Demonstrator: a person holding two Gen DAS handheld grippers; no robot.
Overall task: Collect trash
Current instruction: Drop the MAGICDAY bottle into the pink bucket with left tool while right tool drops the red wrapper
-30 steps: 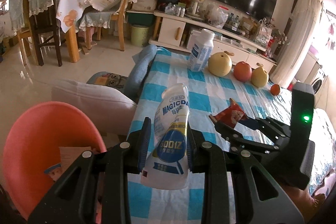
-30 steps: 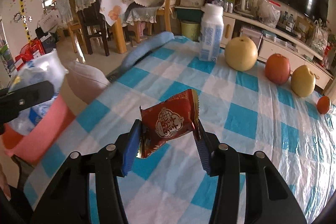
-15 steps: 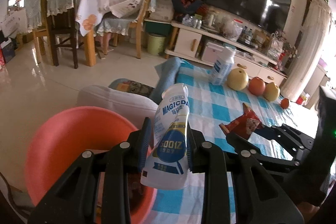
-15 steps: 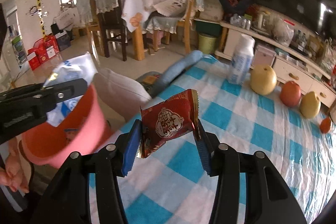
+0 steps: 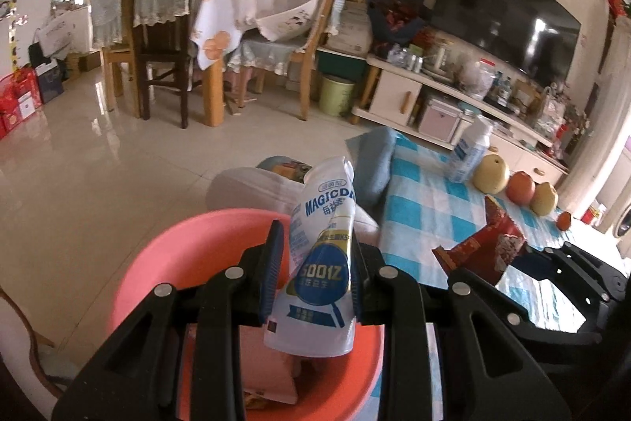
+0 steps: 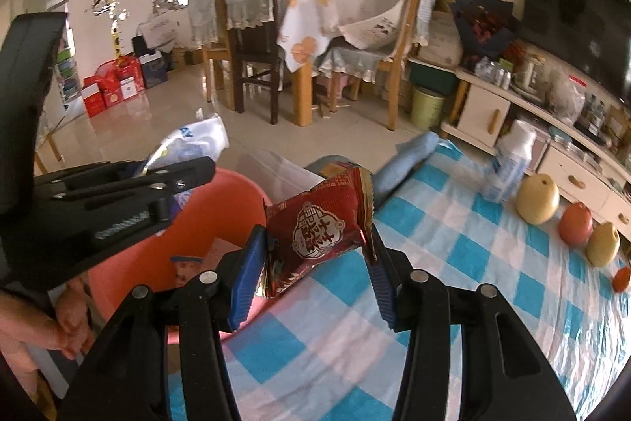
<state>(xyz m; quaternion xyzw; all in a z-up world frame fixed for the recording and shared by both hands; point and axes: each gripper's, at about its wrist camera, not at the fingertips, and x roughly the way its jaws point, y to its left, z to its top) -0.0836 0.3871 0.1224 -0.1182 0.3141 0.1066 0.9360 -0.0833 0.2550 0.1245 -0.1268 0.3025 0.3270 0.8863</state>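
My left gripper (image 5: 313, 271) is shut on a crumpled white and blue drink pouch (image 5: 321, 263), held above the pink basin (image 5: 157, 263) that has paper scraps inside. In the right wrist view the same left gripper (image 6: 189, 168) and the white pouch (image 6: 193, 141) hang over the basin (image 6: 221, 208). My right gripper (image 6: 315, 263) is shut on a red snack wrapper (image 6: 319, 227), at the table's left edge beside the basin. The wrapper (image 5: 489, 247) also shows at the right in the left wrist view.
A blue and white checked tablecloth (image 6: 453, 287) carries a white bottle (image 6: 508, 164), pears and round fruit (image 6: 538, 198). A grey cushion (image 5: 252, 184) and a rolled blue cloth (image 5: 374, 160) lie past the basin. Chairs (image 5: 161, 54), a dining table and a TV cabinet (image 5: 434, 97) stand behind.
Both grippers have moved left off the table toward the basin. The pouch now hangs over the basin, and the wrapper has reached the table's left edge. Neither grip has altered.
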